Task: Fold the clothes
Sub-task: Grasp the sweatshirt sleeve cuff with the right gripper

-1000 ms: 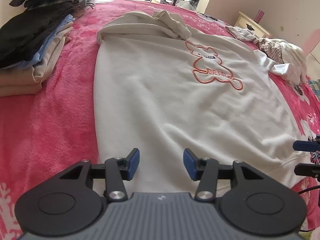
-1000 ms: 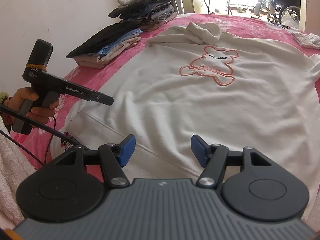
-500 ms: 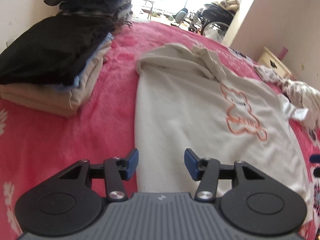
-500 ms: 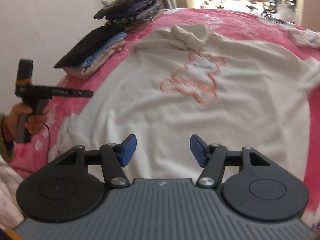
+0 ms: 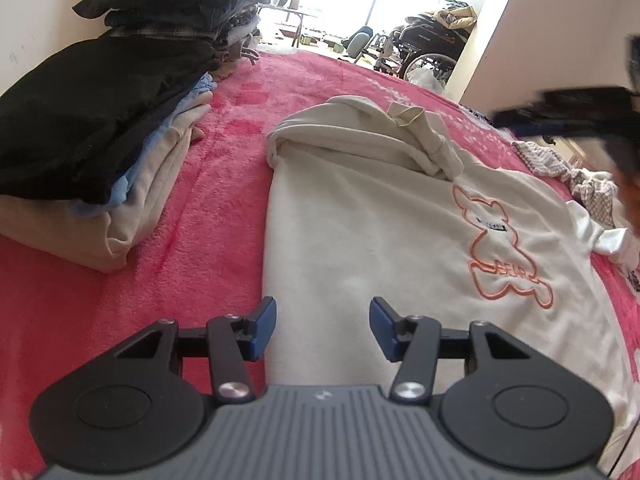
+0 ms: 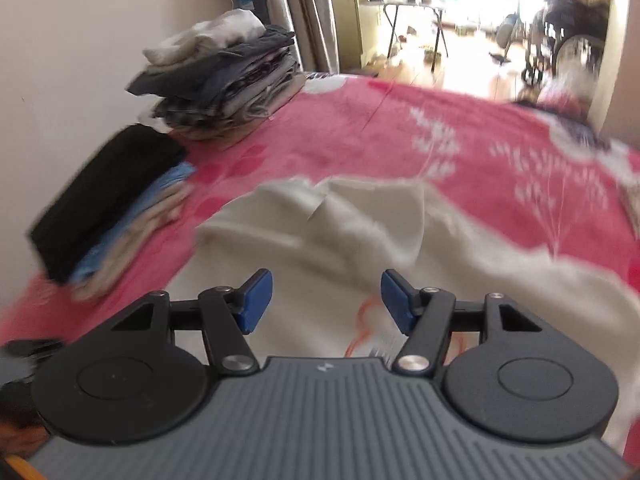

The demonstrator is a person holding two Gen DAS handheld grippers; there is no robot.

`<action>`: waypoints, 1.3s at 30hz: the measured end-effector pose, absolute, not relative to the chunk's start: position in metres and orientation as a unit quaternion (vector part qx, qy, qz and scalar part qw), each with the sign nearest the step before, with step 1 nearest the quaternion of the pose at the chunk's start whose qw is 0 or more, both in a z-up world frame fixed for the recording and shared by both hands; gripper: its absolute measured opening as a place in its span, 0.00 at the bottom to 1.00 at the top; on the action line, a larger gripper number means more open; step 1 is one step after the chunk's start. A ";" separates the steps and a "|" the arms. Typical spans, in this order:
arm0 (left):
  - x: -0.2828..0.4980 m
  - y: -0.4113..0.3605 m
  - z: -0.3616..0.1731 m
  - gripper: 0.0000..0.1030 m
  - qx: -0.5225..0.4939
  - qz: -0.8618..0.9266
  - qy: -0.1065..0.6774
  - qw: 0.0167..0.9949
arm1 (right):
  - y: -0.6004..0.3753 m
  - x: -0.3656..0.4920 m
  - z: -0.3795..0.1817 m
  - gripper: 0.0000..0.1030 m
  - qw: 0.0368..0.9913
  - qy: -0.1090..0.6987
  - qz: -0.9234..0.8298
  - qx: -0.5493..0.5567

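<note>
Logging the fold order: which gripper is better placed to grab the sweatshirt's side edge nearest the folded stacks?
Left. The left gripper hovers open right over that edge of the sweatshirt; the right gripper is open over its middle.

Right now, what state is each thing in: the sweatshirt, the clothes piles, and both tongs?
Cream sweatshirt: spread flat, bear print up, unfolded; hood bunched at its top.
Near clothes pile: folded, stacked, black item on top.
Far clothes pile: folded, stacked taller.
Checked garment: crumpled, unfolded.
Left tongs: open, empty, over the sweatshirt's edge.
Right tongs: open, empty, above the sweatshirt.

Both wrist cameras look steeply down, sharing the cream sweatshirt point(image 5: 360, 216).
</note>
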State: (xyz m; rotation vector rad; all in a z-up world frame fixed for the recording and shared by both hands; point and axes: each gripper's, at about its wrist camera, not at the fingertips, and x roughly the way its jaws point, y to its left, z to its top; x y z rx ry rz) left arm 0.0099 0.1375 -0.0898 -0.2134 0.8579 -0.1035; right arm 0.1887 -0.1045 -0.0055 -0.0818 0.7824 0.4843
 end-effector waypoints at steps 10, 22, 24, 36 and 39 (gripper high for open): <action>0.008 0.144 -0.078 0.53 -0.085 -0.037 0.406 0.909 | -0.045 0.253 -0.065 0.53 0.898 0.362 0.217 -0.126; 0.012 0.142 -0.080 0.54 -0.059 -0.036 0.405 0.912 | -0.188 0.241 -0.002 0.08 0.905 0.317 0.169 0.228; 0.015 0.142 -0.081 0.54 -0.059 -0.035 0.405 0.912 | -0.213 0.224 0.008 0.08 0.892 0.317 0.170 0.274; 0.030 0.128 -0.066 0.56 -0.021 -0.030 0.383 0.923 | -0.233 0.117 -0.023 0.07 0.837 0.413 0.179 0.310; 0.034 0.125 -0.066 0.57 -0.017 -0.032 0.385 0.922 | -0.243 0.117 -0.001 0.07 0.847 0.370 0.186 0.334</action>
